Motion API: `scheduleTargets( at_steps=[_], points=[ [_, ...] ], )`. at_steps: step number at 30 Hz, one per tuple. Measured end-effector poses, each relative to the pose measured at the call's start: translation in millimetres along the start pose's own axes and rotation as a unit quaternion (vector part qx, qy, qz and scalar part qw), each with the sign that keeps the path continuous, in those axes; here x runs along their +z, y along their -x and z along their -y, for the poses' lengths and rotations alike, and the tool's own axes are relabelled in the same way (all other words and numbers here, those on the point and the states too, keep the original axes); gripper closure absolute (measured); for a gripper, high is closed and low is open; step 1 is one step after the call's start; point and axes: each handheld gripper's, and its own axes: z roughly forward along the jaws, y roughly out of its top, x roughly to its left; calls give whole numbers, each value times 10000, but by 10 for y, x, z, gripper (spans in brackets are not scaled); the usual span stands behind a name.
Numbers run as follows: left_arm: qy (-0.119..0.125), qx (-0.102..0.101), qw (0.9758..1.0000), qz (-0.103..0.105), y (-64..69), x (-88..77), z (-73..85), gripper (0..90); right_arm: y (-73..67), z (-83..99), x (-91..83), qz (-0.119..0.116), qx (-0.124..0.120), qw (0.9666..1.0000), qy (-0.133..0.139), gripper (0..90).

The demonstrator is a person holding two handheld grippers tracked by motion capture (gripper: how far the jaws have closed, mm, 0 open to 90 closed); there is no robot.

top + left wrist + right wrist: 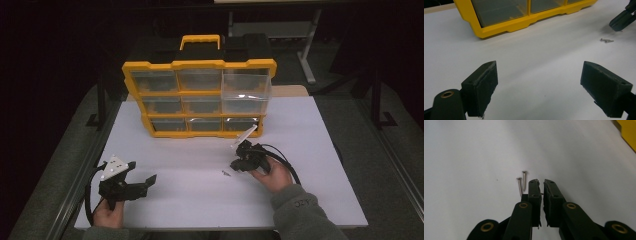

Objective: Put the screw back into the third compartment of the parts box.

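Note:
Two small metal screws (225, 173) lie side by side on the white table (190, 205). My right gripper (234, 165) rests just right of them, jaws shut with only a thin slit and nothing between them. In the right gripper view the screws (522, 182) lie just left of the shut tips of that gripper (541, 181). My left gripper (143, 172) sits at the front left, wide open and empty. In the left gripper view its own gripper (539, 72) frames bare table, with the screws (606, 40) and the right gripper (621, 21) at far right.
A yellow organiser case (200, 64) with clear drawers stands upright at the back of the table; its lower frame (506, 25) shows ahead of the left gripper. The top right drawer (246, 87) sticks out forward. A yellow corner (627, 132) shows in the right gripper view.

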Motion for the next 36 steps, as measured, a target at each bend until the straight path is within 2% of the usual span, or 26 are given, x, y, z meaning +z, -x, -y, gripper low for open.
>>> scheduleTargets(
  at_steps=[5,15,25,36],
  points=[
    [32,-26,10000,-5,12,6,0,136,69,165,-165,-74,189,9998,91,832],
    [65,-46,10000,0,16,17,5,136,270,317,-539,-109,412,9984,378,832],
    [62,-35,10000,-9,14,12,3,137,450,284,-984,-53,352,9985,418,832],
    [21,-52,10000,-17,13,9,3,137,638,161,-1497,58,310,9984,468,831]
  ],
)
